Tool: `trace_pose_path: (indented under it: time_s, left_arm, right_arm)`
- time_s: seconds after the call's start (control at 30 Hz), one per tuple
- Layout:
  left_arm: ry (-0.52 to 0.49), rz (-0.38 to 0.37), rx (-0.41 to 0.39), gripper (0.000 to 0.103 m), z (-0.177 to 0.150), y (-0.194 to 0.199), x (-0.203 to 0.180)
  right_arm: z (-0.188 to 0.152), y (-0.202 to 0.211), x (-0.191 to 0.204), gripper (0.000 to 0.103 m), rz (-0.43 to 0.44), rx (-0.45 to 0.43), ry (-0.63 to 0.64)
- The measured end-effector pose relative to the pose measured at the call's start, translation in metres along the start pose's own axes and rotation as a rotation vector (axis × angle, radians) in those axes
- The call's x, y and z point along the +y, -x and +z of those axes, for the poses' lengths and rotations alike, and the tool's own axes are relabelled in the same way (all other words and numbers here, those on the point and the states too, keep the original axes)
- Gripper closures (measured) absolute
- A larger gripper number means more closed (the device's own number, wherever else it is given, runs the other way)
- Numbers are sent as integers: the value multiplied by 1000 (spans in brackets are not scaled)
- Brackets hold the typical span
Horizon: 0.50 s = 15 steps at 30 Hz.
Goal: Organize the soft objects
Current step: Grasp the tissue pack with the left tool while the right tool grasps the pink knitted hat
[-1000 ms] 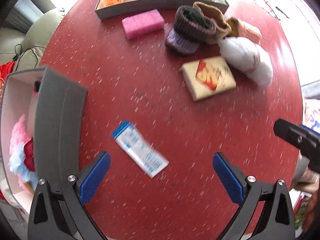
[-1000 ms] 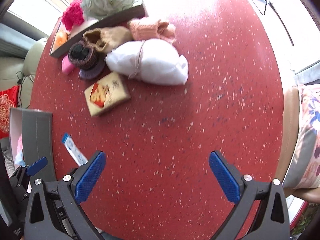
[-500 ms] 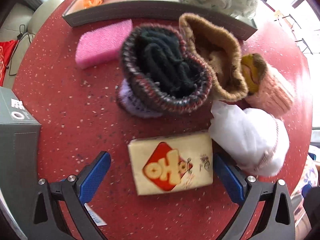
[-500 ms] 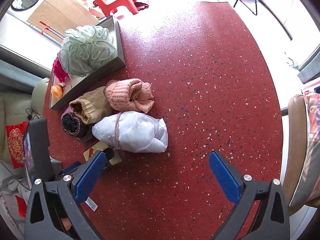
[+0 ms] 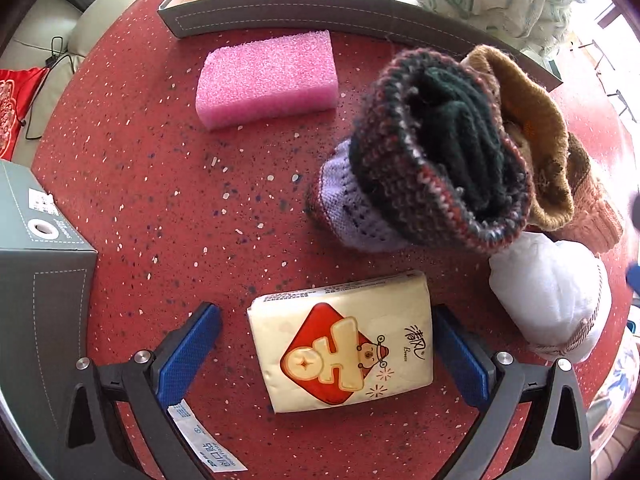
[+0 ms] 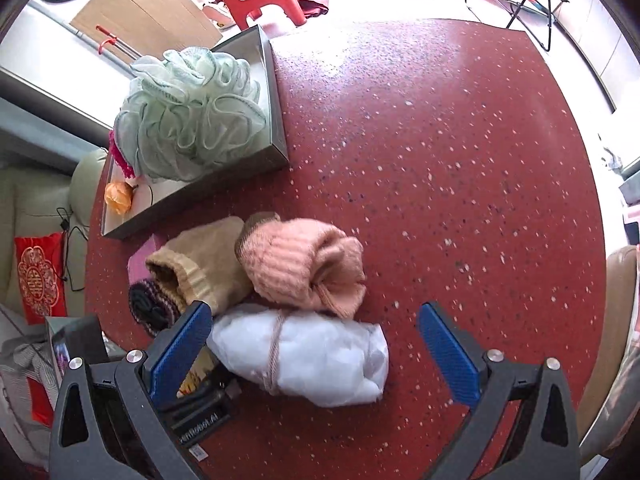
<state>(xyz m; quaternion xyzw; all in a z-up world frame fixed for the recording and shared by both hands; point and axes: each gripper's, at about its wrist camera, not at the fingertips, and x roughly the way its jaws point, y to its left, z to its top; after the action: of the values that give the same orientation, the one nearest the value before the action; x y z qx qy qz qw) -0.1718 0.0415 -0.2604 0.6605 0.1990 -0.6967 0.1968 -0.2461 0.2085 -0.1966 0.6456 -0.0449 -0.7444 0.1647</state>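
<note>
My left gripper (image 5: 326, 350) is open, its blue fingers either side of a cream tissue pack (image 5: 344, 340) with a red diamond, lying flat on the red table. Beyond it lie a pink sponge (image 5: 266, 78), a dark knit hat (image 5: 436, 148), a tan hat (image 5: 532, 120) and a white tied bundle (image 5: 552, 296). My right gripper (image 6: 314, 348) is open, with the white bundle (image 6: 312, 356) between its fingers. A peach knit hat (image 6: 300, 276) and the tan hat (image 6: 204, 264) lie just beyond it.
A grey tray (image 6: 276, 120) at the back holds a mint mesh puff (image 6: 188, 116), an orange flower (image 6: 118, 196) and a magenta puff. A grey box (image 5: 44, 288) stands at the left. A white sachet (image 5: 204, 440) lies under my left gripper. Bare table (image 6: 460, 160) extends right.
My left gripper moved forward from the sachet to straddle the tissue pack. My right gripper moved forward until the white bundle sits between its fingers.
</note>
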Motion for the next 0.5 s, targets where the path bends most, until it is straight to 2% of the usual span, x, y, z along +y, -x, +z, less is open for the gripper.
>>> trace_pose_path:
  time_s: [0.17,0.23,0.3,0.33,0.4,0.5]
  left_arm:
    - [1,-1,0,0,-20,2,8]
    - [5,0,3,0,-20,0,9]
    - [10,1,0,0,-19,-4,11]
    - [11,1,0,0,-17,-4,10]
    - [8,-2,7,0,-16,-4,11]
    - [8,-7,18,2,-13,-4,10]
  right_arm:
    - [29,-26,14,1,-28,11,43]
    - [35,-37,15,9,-46,23,43]
    - [39,-47,15,36,-63,37,34]
    - [40,-52,15,36,-56,47,31]
    - [40,-62,18,46,-37,86,40]
    - [39,-60,24,51,-53,80,72]
